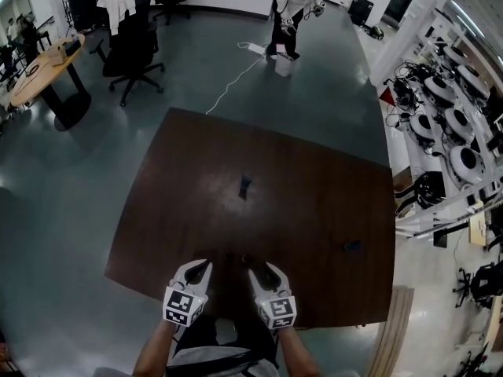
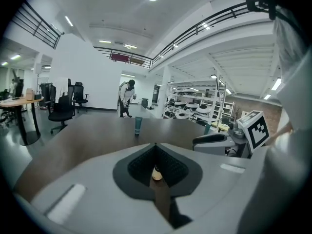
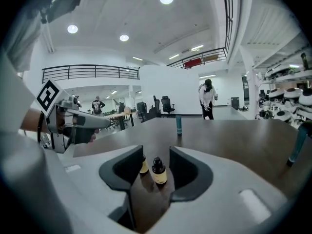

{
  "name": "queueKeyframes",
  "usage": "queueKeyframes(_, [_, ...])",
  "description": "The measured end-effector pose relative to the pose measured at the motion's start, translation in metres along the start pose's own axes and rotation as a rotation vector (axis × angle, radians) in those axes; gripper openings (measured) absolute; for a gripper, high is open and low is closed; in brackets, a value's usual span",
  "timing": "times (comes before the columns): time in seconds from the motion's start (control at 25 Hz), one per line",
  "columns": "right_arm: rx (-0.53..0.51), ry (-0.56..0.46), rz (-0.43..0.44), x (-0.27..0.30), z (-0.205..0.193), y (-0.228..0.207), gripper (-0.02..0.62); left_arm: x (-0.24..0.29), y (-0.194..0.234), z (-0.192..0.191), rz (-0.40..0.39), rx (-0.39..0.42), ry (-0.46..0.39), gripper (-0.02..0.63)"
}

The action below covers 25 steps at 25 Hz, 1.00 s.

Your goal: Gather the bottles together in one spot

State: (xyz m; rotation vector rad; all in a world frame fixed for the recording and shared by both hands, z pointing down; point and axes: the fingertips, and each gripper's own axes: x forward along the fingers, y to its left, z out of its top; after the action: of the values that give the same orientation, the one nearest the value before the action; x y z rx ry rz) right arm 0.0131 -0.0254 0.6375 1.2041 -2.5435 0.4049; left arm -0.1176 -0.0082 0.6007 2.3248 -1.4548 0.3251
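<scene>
— What stands on the brown table point(image 1: 299, 171)?

— A teal bottle point(image 1: 244, 187) is near the middle of the frame. A second teal bottle point(image 1: 353, 247) is toward the lower right, well apart from the first.

— And lower centre, by the table's near edge?

— A small amber bottle point(image 3: 159, 172) stands upright, with another amber bottle point(image 3: 143, 165) just beside it.

Smooth dark wood table point(image 1: 314, 195), glossy bottles point(image 3: 158, 172)
</scene>
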Motion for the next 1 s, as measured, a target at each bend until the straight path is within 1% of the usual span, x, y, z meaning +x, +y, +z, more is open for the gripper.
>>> queueKeyframes(0.08, [0.016, -0.014, -0.019, -0.010, 0.013, 0.000, 0.146, -0.004, -0.006, 0.010, -0.015, 0.012, -0.005, -0.002])
queueKeyframes(0.16, [0.034, -0.036, -0.042, -0.020, 0.027, -0.001, 0.130, -0.009, -0.012, 0.022, -0.025, 0.033, -0.014, -0.002])
queueKeyframes(0.24, [0.046, -0.059, -0.068, -0.030, 0.040, -0.002, 0.093, -0.015, -0.016, 0.035, -0.034, 0.053, -0.033, -0.002])
queueKeyframes(0.44, [0.023, -0.116, -0.127, -0.045, 0.069, -0.002, 0.021, -0.025, -0.015, 0.063, -0.052, 0.071, -0.080, -0.002])
queueKeyframes(0.56, [-0.002, -0.164, -0.174, -0.057, 0.090, -0.001, 0.003, -0.029, -0.015, 0.074, -0.073, 0.084, -0.109, -0.002])
queueKeyframes(0.72, [-0.025, -0.214, -0.236, -0.068, 0.113, -0.001, 0.002, -0.036, -0.011, 0.087, -0.110, 0.105, -0.141, -0.002])
queueKeyframes(0.84, [-0.021, -0.235, -0.269, -0.075, 0.121, -0.003, 0.002, -0.040, -0.008, 0.091, -0.144, 0.122, -0.147, -0.001])
queueKeyframes(1.0, [-0.026, -0.237, -0.306, -0.083, 0.122, -0.002, 0.002, -0.042, -0.003, 0.091, -0.179, 0.143, -0.142, -0.002])
